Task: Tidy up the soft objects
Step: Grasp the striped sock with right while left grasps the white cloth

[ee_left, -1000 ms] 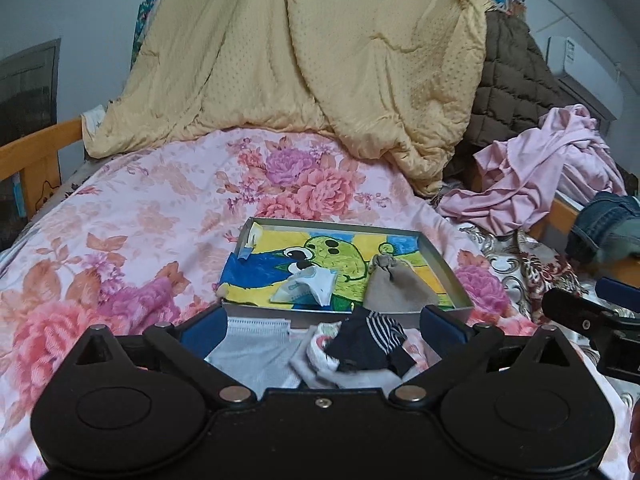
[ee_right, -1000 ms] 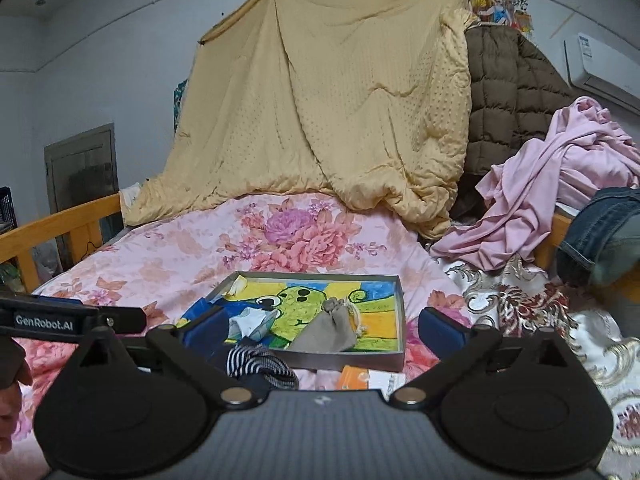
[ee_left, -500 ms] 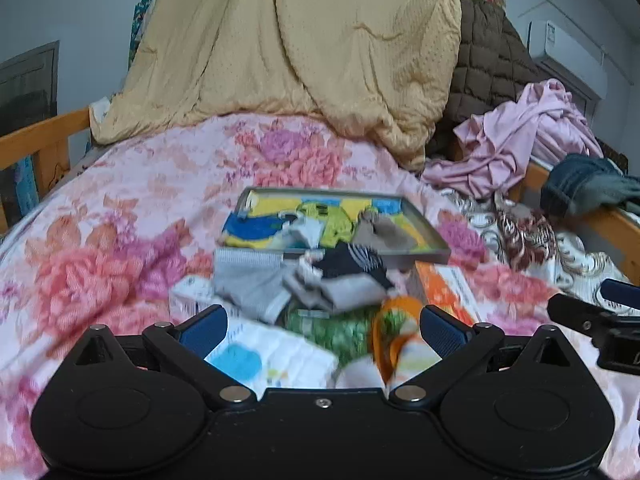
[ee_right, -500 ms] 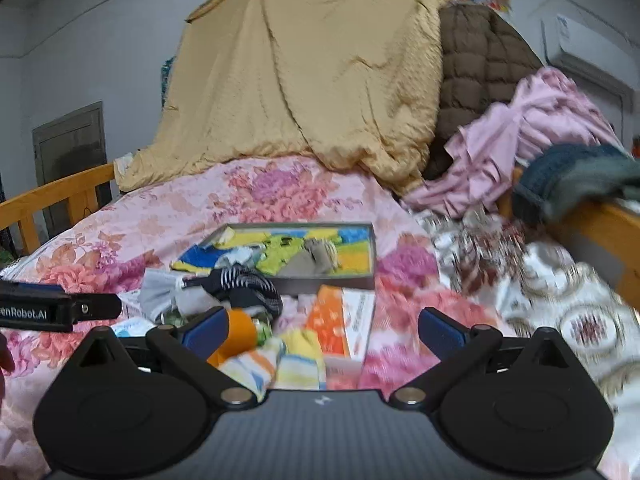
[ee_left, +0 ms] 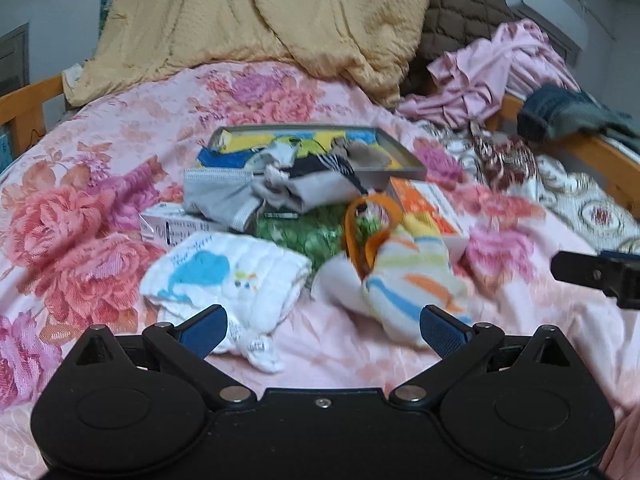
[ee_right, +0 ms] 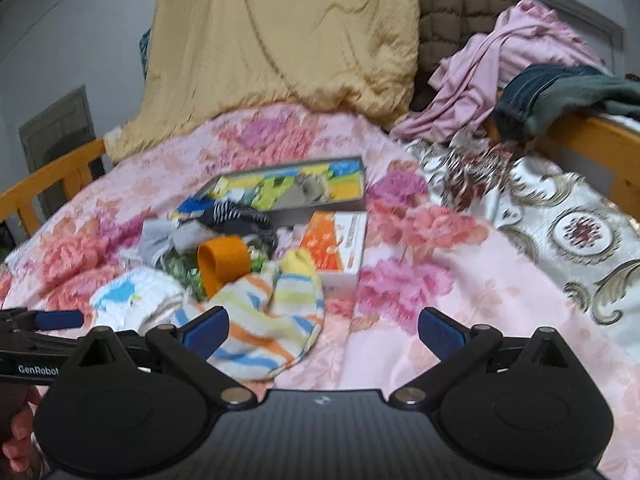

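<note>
Left gripper [ee_left: 323, 329] jaws spread, empty, white cloth [ee_left: 228, 272] at 11 o'clock, right gripper [ee_right: 323, 327] spread, striped sock [ee_right: 264, 320] at 10 o'clock, tray [ee_right: 320, 204] beyond

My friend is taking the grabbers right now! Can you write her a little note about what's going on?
Left gripper: open, empty. Right gripper: open, empty.
Shallow grey tray with cartoon picture already holds a beige drawstring pouch.
In front, piled on the flowered bed: striped pastel sock, white cloth with blue print, grey face mask, dark striped sock.
Nothing is gripped; that pile remains to sort.
</note>
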Available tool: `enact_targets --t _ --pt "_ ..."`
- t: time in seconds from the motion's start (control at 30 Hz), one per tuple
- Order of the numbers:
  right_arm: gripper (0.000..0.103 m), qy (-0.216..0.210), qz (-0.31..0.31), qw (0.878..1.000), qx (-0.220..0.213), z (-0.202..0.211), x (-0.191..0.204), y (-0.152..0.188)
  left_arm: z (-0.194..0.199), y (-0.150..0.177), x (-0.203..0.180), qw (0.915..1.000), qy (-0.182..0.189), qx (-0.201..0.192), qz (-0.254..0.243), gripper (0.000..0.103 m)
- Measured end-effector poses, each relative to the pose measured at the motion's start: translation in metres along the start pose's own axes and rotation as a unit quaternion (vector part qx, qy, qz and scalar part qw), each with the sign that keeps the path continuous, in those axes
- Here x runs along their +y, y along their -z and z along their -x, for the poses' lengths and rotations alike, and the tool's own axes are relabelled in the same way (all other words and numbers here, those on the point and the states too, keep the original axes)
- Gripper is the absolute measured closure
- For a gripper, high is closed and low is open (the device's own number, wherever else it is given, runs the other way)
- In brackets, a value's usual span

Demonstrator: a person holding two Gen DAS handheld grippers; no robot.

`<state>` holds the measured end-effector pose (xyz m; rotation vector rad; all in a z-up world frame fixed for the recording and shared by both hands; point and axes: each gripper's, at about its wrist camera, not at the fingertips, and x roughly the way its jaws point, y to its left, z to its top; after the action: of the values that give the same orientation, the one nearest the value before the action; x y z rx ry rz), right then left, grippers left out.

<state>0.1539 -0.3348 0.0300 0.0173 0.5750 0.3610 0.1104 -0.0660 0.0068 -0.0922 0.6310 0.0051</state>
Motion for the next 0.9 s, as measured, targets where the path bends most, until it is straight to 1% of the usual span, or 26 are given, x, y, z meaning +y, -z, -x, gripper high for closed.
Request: enact_targets --t 0.13,0.27,0.37,0.47,0.53,0.6,0.67,0.9 --pt "0.0 -0.01 0.019 0.999 0.025 -0.012 0.01 0.003 -0.004 0.01 0.004 0.9999 -0.004 0.008 -0.01 0.001" --pt "0.0 -0.033 0.036 0.998 0.045 -0.023 0.021 0.005 -0.008 0.016 0.008 0.9997 -0.005 0.016 -0.019 0.001" --pt "0.0 -0.04 0.037 0.997 0.06 -0.029 0.025 0.007 -0.012 0.017 0.009 0.9993 -0.009 0.02 -0.031 0.001" --pt "0.0 -0.055 0.025 0.995 0.083 -0.04 0.025 0.008 -0.012 0.014 0.01 0.9979 -0.019 0.017 -0.06 0.001" --pt "0.0 -0.066 0.013 0.994 0.089 -0.046 0.024 0.009 -0.012 0.011 0.012 0.9962 -0.021 0.015 -0.083 0.001" --pt "0.0 -0.076 0.007 0.993 0.087 -0.052 0.024 0.009 -0.013 0.006 0.014 0.9934 -0.024 0.015 -0.111 0.001" --pt "0.0 -0.081 0.016 0.994 0.078 -0.056 0.028 0.008 -0.013 0.003 0.015 0.9907 -0.029 0.013 -0.133 0.001" --pt "0.0 -0.096 0.086 0.991 0.046 -0.067 0.05 0.005 -0.02 0.002 0.019 0.9843 -0.014 0.01 -0.176 0.001"
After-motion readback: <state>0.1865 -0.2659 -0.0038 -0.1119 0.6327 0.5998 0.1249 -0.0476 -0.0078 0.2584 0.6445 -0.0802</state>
